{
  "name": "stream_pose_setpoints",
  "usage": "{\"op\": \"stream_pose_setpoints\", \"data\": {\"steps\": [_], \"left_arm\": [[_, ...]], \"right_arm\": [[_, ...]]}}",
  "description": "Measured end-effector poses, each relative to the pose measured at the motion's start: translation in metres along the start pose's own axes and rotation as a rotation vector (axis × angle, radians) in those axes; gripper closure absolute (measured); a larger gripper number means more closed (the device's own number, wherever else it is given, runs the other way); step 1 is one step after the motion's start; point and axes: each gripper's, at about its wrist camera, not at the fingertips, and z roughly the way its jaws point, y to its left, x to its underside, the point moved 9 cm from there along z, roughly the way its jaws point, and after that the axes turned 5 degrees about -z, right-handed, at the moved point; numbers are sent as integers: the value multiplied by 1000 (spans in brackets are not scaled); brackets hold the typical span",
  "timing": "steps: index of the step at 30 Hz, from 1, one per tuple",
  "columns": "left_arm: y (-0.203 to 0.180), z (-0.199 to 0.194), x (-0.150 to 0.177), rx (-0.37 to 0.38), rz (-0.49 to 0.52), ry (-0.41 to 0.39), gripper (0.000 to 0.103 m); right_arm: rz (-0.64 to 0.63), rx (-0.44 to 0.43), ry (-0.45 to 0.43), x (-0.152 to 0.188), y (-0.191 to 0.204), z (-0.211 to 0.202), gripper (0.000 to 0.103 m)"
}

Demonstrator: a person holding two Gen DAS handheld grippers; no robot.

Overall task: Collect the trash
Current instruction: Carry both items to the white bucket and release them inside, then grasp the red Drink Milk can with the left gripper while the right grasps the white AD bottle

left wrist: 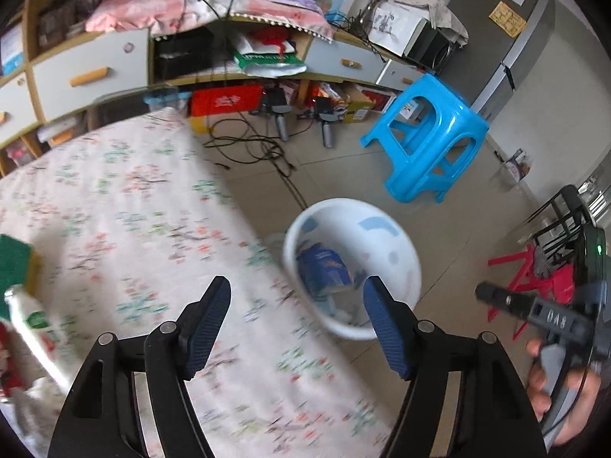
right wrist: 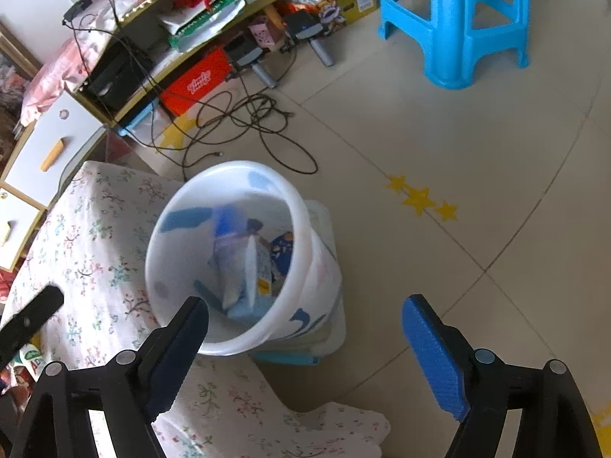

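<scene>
Bench with floral cloth point(left wrist: 126, 206) runs left; white plastic bucket point(right wrist: 229, 198) stands on the floor against its edge, wrappers already inside. I judge a drop just done, both tools free. My left tool point(left wrist: 298, 324) gapes wide, empty; right tool point(right wrist: 305, 339) wide too, hanging over the bucket. Next: fetch the white bottle with green label point(left wrist: 32, 316) at the bench's left edge. It is cut off and blurred; bucket contents indistinct.

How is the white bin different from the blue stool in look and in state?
The white bin is a round open container that holds wrappers; the blue stool is a cut-out frame that holds nothing. The white bin stands right beside the cloth-covered table; the blue stool stands farther off. Both are upright.
</scene>
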Motion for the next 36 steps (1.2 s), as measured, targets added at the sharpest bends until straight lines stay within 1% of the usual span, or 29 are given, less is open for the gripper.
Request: {"op": "stream_pose_setpoints", "data": {"steps": [3, 7, 9, 13, 15, 19, 23, 27, 33, 36], "left_arm": [[29, -27, 4, -44, 5, -25, 26], [65, -61, 15, -96, -1, -52, 18], [90, -81, 25, -127, -24, -64, 11], [131, -111, 41, -168, -70, -85, 9], [152, -123, 47, -194, -96, -98, 6], [197, -148, 61, -270, -137, -130, 5], [237, -158, 75, -335, -187, -137, 4], [276, -163, 89, -362, -306, -104, 4], [309, -171, 101, -414, -338, -68, 4], [320, -173, 101, -409, -375, -66, 4]], "right_arm": [[-13, -20, -8, 2, 14, -5, 16], [-55, -54, -21, 8, 41, -14, 15], [-83, -69, -26, 11, 58, -17, 13], [-153, -88, -26, 22, 99, -17, 11], [-191, -96, -15, 29, 121, -13, 11], [-268, -129, 15, 50, 169, -6, 11], [-360, -138, 34, 71, 214, 2, 11], [-447, -123, 59, 91, 248, 16, 11], [-540, -96, 106, 115, 289, 43, 11], [-555, -94, 120, 120, 305, 55, 11]]}}
